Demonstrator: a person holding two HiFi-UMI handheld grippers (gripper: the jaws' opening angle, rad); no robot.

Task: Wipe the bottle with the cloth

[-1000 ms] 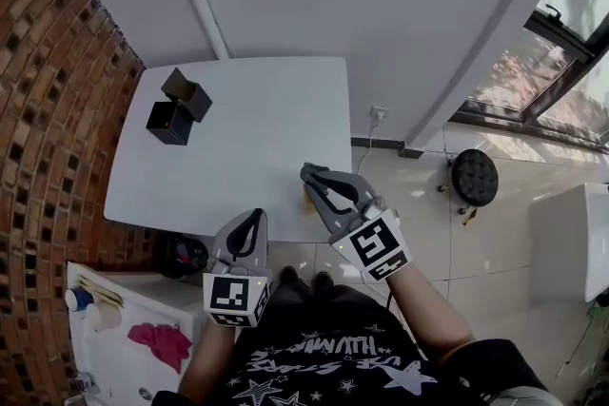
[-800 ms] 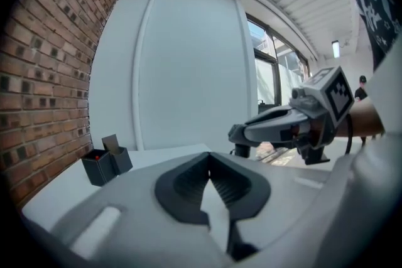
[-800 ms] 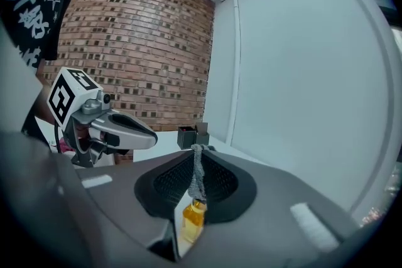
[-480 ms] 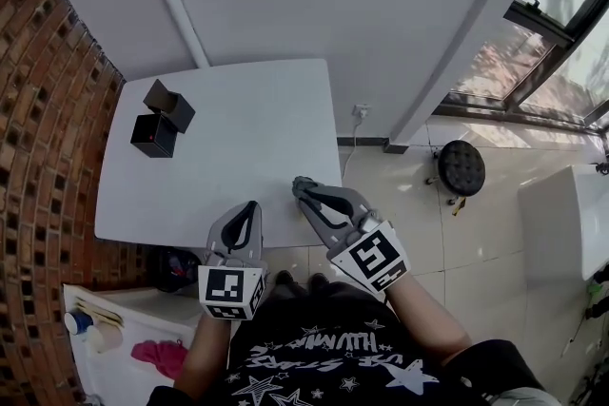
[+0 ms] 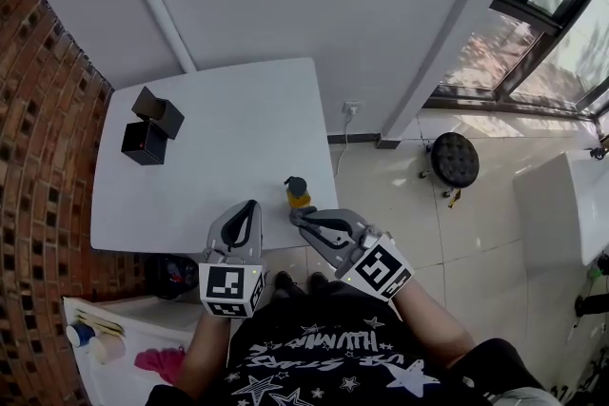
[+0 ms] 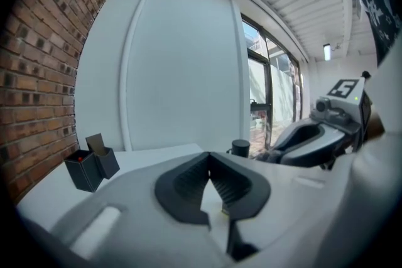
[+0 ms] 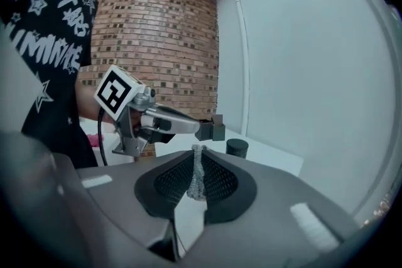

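A small bottle with a dark cap and a yellow body stands upright near the front right edge of the white table. Its cap also shows in the left gripper view, bottle, and in the right gripper view, bottle. My right gripper hangs just in front of the bottle, shut on a thin grey cloth pinched between its jaws. My left gripper is over the table's front edge, left of the bottle, shut with nothing in it. In the head view the cloth is hidden.
Two black open boxes sit at the table's far left. A brick wall runs along the left. A dark round stool stands on the tiled floor at the right. A white counter with a pink rag is at the lower left.
My right gripper has drawn back toward me, and the bottle it covered now shows. The left gripper has kept its place at the table's front edge.
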